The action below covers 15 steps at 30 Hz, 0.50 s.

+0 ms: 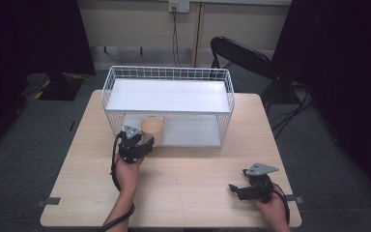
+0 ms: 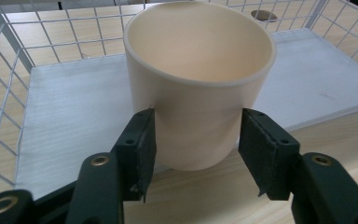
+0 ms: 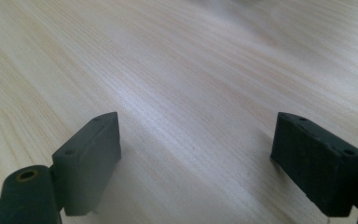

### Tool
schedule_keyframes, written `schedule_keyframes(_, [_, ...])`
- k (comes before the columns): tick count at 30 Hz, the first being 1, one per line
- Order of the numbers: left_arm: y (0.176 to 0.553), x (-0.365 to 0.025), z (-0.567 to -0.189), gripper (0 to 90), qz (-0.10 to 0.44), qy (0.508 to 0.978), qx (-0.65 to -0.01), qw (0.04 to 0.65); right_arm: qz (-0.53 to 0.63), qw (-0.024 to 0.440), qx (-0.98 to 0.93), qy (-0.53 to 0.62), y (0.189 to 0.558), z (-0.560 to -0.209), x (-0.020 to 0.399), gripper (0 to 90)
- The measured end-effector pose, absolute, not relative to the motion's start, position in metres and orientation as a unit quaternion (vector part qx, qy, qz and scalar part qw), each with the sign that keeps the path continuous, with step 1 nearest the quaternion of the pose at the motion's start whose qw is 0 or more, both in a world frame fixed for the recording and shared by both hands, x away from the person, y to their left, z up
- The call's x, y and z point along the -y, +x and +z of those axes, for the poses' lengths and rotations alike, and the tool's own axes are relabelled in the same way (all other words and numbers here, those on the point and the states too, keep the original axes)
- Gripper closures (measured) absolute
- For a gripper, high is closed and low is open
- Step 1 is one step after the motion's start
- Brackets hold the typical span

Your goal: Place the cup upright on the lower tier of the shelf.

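A pale wooden counter (image 1: 183, 179) stands on grey carpet, with dark curtains at both sides and a black folding chair (image 1: 241, 55) behind it. On the counter sits a white wire-mesh rack with two white shelves (image 1: 169, 94), open toward me. My left gripper (image 2: 196, 149) has its jaws pressed against the lower wall of a cream, smooth-sided, handleless cup (image 2: 198, 88), which stands upright at the front edge of the rack's lower shelf, its base straddling the shelf lip and the counter. It looks rigid, glossy and possibly ceramic, so I judge it slippery and breakable; holding low on the wall, as here, seems steadiest. The upper shelf and wire sides leave little headroom; open room lies toward me. My right gripper (image 3: 196, 158) hovers over bare counter, jaws wide apart, empty.
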<state>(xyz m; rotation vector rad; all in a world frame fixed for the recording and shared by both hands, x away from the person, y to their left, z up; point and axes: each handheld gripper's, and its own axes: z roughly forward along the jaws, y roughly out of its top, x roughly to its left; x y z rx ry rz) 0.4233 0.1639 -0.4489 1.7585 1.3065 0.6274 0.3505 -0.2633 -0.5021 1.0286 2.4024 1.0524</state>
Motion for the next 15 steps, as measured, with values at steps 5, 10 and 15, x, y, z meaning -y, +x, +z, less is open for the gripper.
schedule_keyframes(5, [0.4251,-0.1634,-0.4482,50.1,0.248,0.7,-0.523,0.418,0.369,0.162,-0.842,0.36,0.3505,-0.502,0.2633,14.9])
schedule_keyframes(10, [0.4268,-0.1621,-0.449,53.5,0.247,0.699,-0.526,0.417,0.369,0.162,-0.842,0.36,0.3505,-0.5021,0.2633,14.9])
schedule_keyframes(15, [0.4291,-0.1611,-0.4512,56.3,0.241,0.697,-0.533,0.416,0.369,0.162,-0.842,0.36,0.3504,-0.5021,0.2633,14.9])
